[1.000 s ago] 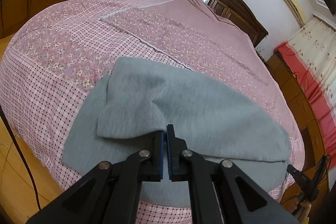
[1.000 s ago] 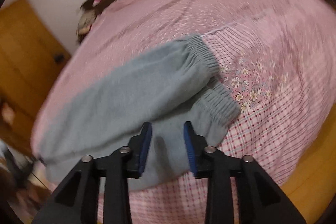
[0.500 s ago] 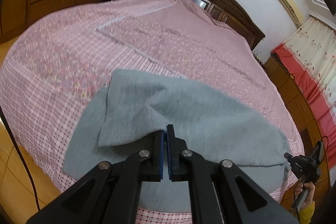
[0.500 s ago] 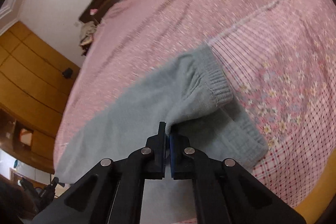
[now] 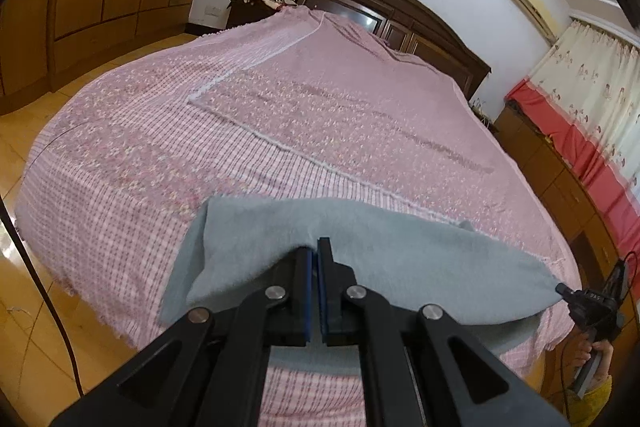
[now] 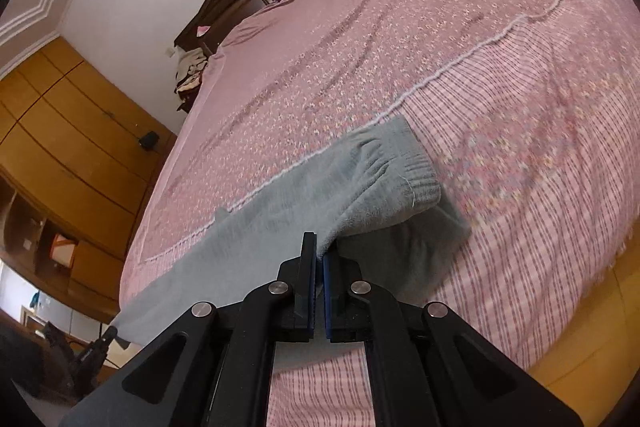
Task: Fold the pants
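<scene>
A wide bed point(image 5: 280, 115) under a pink patterned cover carries the grey pants point(image 5: 400, 267), which lie across its near edge with the top layer raised off the layer beneath. The ribbed cuffs point(image 6: 416, 171) sit at the right end. The left claw point(image 5: 318, 247) is clamped on the upper fabric edge at the left end, and the right claw point(image 6: 319, 247) pinches the upper leg just short of the cuffs. The step in hand looks like lifting one leg to fold it. Next, both claws should carry that layer over together, keeping it taut and level.
</scene>
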Demonstrator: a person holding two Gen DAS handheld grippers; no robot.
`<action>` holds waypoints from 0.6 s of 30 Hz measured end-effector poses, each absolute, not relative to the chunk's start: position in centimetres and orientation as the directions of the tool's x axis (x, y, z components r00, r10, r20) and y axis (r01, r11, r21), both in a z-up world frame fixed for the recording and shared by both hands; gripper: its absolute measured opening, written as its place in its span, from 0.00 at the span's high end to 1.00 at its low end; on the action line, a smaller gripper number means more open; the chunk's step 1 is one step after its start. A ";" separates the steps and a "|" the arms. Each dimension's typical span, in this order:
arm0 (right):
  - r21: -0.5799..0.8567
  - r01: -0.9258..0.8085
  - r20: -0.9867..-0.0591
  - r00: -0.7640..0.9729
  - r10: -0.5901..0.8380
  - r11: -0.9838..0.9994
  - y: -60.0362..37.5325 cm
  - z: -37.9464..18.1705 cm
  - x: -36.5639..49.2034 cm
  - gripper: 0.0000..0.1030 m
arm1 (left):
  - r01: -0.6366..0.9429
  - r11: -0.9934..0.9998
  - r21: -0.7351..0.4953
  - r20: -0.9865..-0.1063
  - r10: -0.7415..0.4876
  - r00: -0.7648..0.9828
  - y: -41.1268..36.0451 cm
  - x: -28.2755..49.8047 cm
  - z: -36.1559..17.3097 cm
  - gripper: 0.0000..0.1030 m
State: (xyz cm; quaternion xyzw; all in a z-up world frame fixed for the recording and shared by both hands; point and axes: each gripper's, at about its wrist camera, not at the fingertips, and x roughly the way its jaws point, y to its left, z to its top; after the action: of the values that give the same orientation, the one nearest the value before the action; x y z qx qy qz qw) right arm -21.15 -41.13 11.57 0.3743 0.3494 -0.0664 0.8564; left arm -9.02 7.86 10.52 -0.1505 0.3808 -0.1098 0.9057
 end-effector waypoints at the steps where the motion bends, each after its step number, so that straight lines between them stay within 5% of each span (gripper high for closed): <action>1: 0.594 0.375 -0.649 0.746 0.149 0.711 -41.1 11.4 -21.5 0.96 | 0.084 0.932 -0.353 -0.663 -0.313 0.680 8.0 -9.3 10.3 0.98; 18: 0.509 0.434 -0.727 0.679 0.101 0.743 -39.8 8.2 -23.4 0.96 | 0.037 0.944 -0.329 -0.763 -0.289 0.578 8.1 -10.5 5.2 0.98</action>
State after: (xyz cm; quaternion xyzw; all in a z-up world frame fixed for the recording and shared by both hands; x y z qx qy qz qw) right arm -23.38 -39.81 8.19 0.3447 0.3885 -0.0980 0.8489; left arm -10.53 8.05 5.21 -0.1398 0.4500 -0.0929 0.8771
